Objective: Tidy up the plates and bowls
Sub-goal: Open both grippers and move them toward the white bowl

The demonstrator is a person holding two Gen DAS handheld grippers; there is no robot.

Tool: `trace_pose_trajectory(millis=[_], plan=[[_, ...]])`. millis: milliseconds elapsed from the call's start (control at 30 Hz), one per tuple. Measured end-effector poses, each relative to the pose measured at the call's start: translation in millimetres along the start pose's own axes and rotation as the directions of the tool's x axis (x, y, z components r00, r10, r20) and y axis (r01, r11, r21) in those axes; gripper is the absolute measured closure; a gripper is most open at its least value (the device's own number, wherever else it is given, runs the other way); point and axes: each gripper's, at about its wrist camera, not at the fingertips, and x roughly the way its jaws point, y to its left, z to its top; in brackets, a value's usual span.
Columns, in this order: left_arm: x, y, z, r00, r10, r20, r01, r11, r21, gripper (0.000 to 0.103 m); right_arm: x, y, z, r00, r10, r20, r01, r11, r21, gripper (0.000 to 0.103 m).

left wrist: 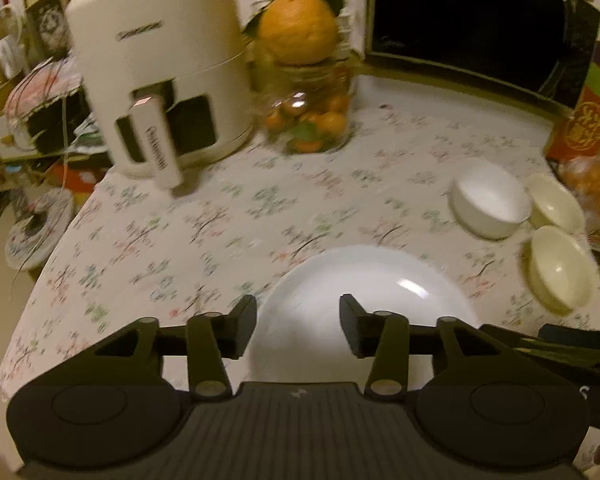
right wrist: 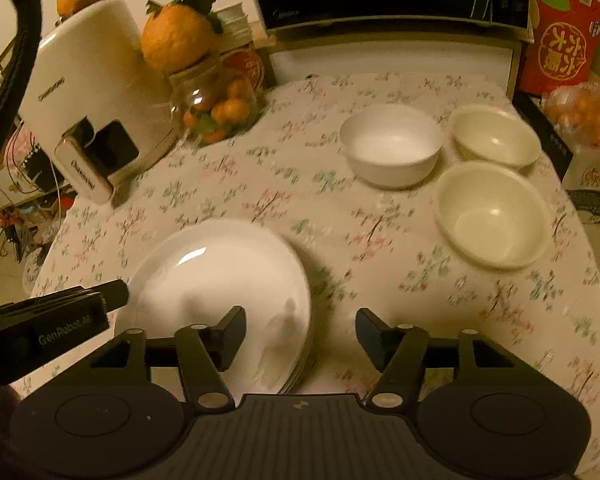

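A stack of white plates sits near the front edge of a table draped in a pale cloth printed with pink and green floral sprigs. Toward the right edge, one white bowl stands beside two cream bowls. At the back left corner, a cream air fryer with a dark window stands beside a clear jar of orange citrus. A black microwave and a red box with gold lettering line the back edge. Both grippers are black.
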Motion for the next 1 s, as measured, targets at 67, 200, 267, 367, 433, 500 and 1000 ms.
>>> trace_pose_trajectory(millis=[67,200,267,367,433,500,1000], plan=[[1,-8,9,1.000,-0.013,0.010,0.013,1.000,0.011,0.051,-4,-7,11,1.000,0.000,0.011,0.000,1.000,-0.001,0.034],[7,-27,28,0.998,-0.062,0.015,0.061,0.998,0.017,0.041,-10,-26,35,0.999,-0.004,0.039,0.004,1.000,0.012,0.027],[13,-38,38,0.996,-0.087,0.015,0.087,0.996,0.019,0.038,-11,-37,50,0.999,-0.004,0.052,0.003,1.000,0.028,0.027],[26,-47,56,0.994,-0.109,0.031,0.109,0.994,0.019,0.037,-8,-52,71,0.998,0.001,0.068,-0.004,0.999,0.044,0.027],[36,-51,66,0.993,-0.109,0.050,0.109,0.994,0.012,0.037,-5,-64,85,0.997,0.007,0.080,-0.012,0.998,0.062,0.027],[49,-54,75,0.992,-0.120,0.047,0.121,0.993,-0.009,0.037,-1,-77,95,0.996,0.015,0.093,-0.023,0.995,0.093,0.028],[120,-90,98,0.977,-0.208,-0.039,0.205,0.977,-0.055,0.042,48,-132,123,0.997,0.036,0.066,-0.054,0.954,0.294,0.047]])
